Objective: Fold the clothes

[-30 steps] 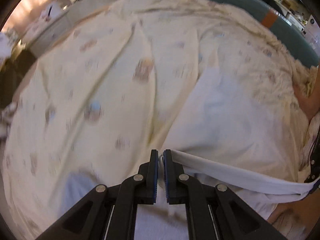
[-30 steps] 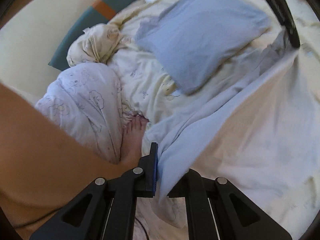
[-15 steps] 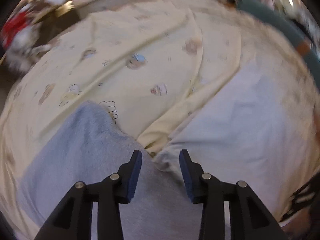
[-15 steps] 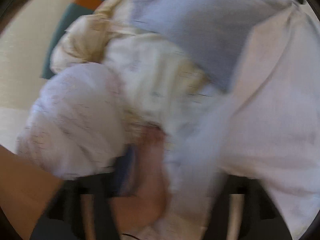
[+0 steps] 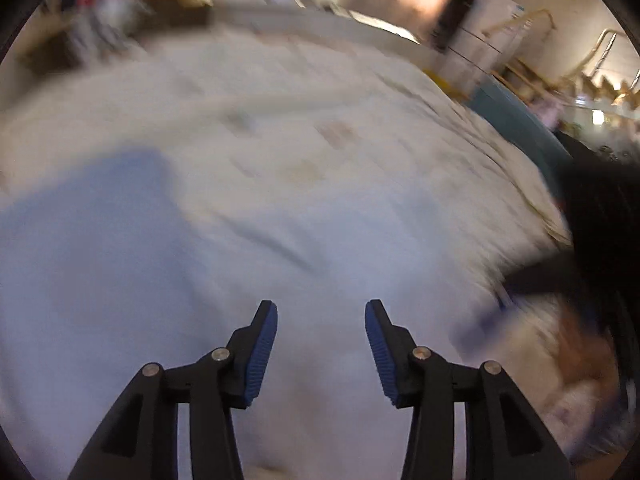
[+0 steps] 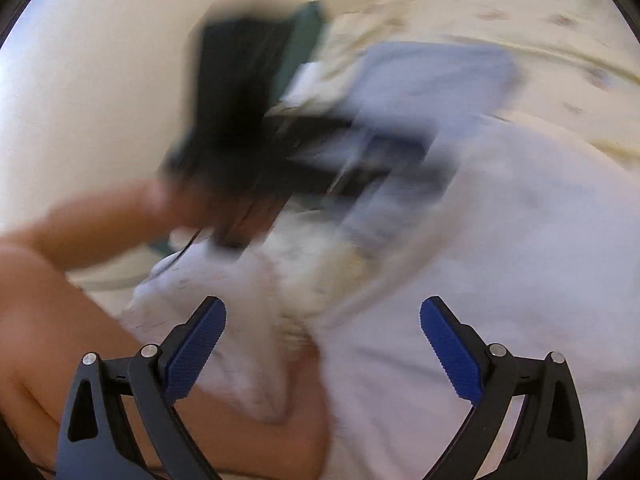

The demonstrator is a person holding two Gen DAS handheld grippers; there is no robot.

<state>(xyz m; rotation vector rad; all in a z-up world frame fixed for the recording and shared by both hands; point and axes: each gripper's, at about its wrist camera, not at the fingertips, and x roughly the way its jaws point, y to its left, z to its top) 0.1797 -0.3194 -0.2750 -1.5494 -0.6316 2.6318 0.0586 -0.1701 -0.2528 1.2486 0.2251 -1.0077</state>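
Note:
A white garment [image 5: 320,248] lies spread on the bed, blurred by motion. My left gripper [image 5: 321,320] hangs open just above it with nothing between its fingers. In the right wrist view the same white garment [image 6: 540,240] fills the right side. My right gripper [image 6: 323,312] is wide open over its edge and holds nothing. A folded light blue garment [image 5: 80,216] lies to the left of the white one; it shows again as a blue patch [image 6: 432,76] at the back. The other gripper appears as a dark blur [image 6: 248,120] held in a hand [image 6: 120,216].
A cream printed bedsheet [image 5: 304,120] covers the bed. A teal headboard [image 5: 516,120] runs along the right. A patterned white pillow or bundle [image 6: 224,280] lies near a bare leg [image 6: 80,360]. Blurred furniture and clutter [image 5: 120,12] stand beyond the far edge.
Both grippers were shut on the white garment a second ago and now stand open, the cloth dropped flat. Both cameras have swung quickly, blurring the views.

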